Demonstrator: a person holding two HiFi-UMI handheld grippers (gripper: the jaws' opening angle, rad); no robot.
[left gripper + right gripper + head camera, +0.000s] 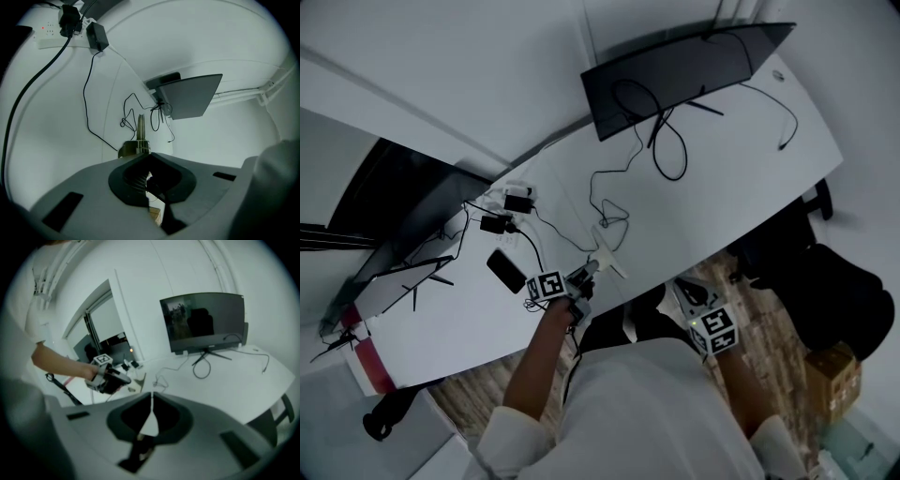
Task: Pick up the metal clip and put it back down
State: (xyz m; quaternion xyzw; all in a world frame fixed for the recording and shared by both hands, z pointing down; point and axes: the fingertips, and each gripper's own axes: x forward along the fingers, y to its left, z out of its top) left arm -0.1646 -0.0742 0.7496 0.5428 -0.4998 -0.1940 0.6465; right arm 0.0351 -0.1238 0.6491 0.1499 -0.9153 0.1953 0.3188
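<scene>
While its jaws are pressed shut, left gripper (pixel 586 277) pinches the metal clip (pixel 139 133) by its rear end. The clip is thin and spring-hinged, with narrow blades pointing forward over the smooth white desk (pixel 722 187); contact with the desk is unclear. Right gripper (pixel 151 401) has its jaws together, empty, off the desk's near edge. A thin black cable (pixel 609 192) loops just beyond the clip. Bare surface runs right toward the dark monitor (pixel 675 75).
</scene>
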